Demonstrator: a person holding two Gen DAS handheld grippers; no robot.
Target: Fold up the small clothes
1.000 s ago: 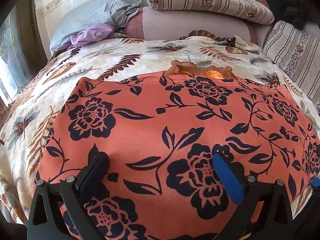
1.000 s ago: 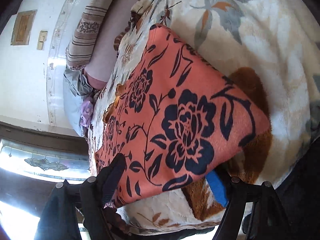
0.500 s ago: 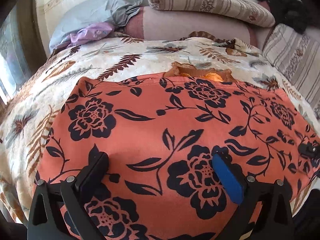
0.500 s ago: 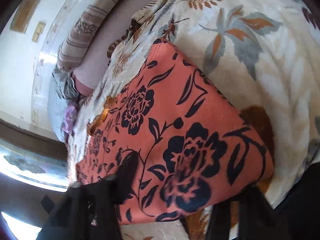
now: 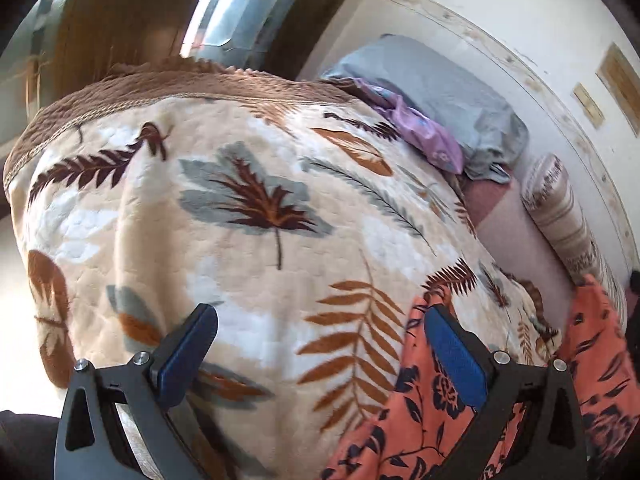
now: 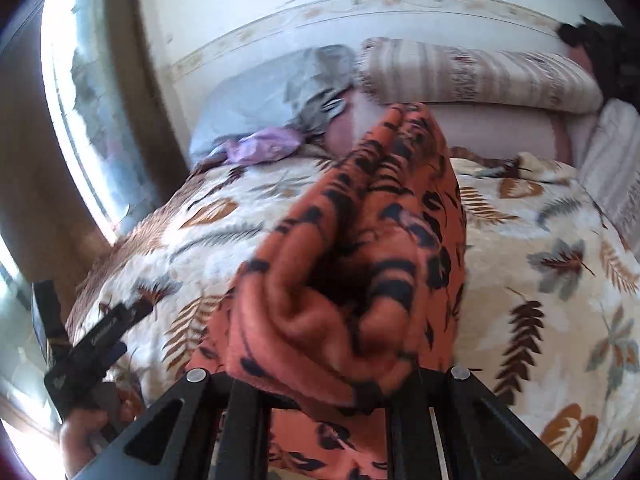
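Observation:
An orange garment with dark blue flowers [image 6: 360, 264] hangs bunched from my right gripper [image 6: 324, 384], which is shut on it and holds it above the bed; its fingertips are hidden by the cloth. The garment also shows at the lower right of the left wrist view [image 5: 432, 424]. My left gripper [image 5: 320, 352] is open and empty over the leaf-print blanket [image 5: 248, 240], with the garment's edge by its right finger. The left gripper also shows at the lower left of the right wrist view [image 6: 92, 352].
The blanket [image 6: 540, 280] covers the bed. A grey pillow [image 6: 264, 92], a purple cloth [image 6: 264, 146] and a striped bolster [image 6: 480, 76] lie at the head by the wall. A window [image 6: 80, 100] is on the left. Dark clothing [image 6: 600, 40] lies at the far right.
My right gripper has closed on the garment and lifted it off the bed. My left gripper has swung left off the garment, over bare blanket.

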